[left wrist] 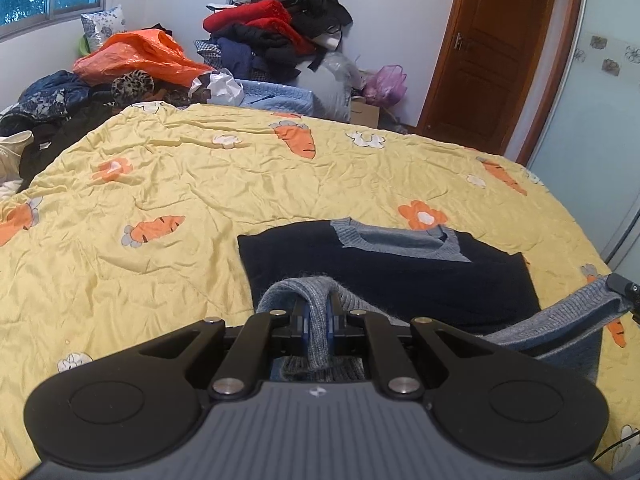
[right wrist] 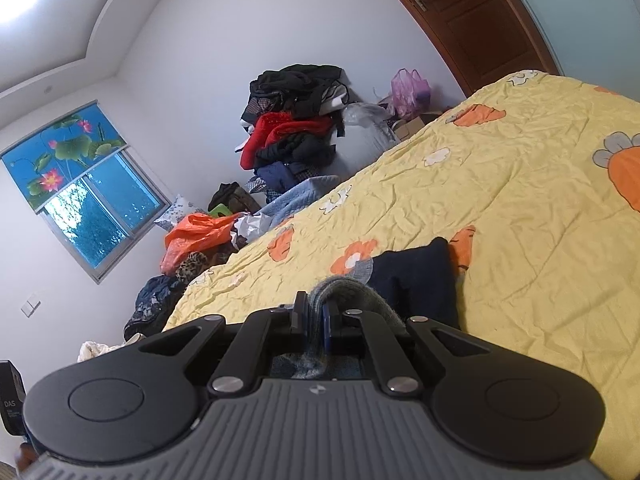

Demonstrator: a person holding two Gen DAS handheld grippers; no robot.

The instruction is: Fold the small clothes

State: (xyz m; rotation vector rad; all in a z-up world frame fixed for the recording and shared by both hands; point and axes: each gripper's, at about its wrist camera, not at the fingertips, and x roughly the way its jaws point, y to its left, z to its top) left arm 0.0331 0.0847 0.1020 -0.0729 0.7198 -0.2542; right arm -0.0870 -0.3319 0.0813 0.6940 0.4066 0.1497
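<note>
Left claw (left wrist: 317, 316) and right claw (right wrist: 316, 316) are each clamped tight on the grey ribbed hem (left wrist: 316, 300) of a navy sweater (left wrist: 400, 280), which lies just ahead of them on a yellow carrot-print bed (left wrist: 200, 200).

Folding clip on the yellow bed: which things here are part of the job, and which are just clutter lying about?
In the job:
- navy sweater, its grey hem pinched on both sides
- left gripper, shut on the hem
- right gripper, shut on the hem
- yellow quilt, the work surface

Lying about:
- clothes heap
- orange bag
- purple bag
</note>
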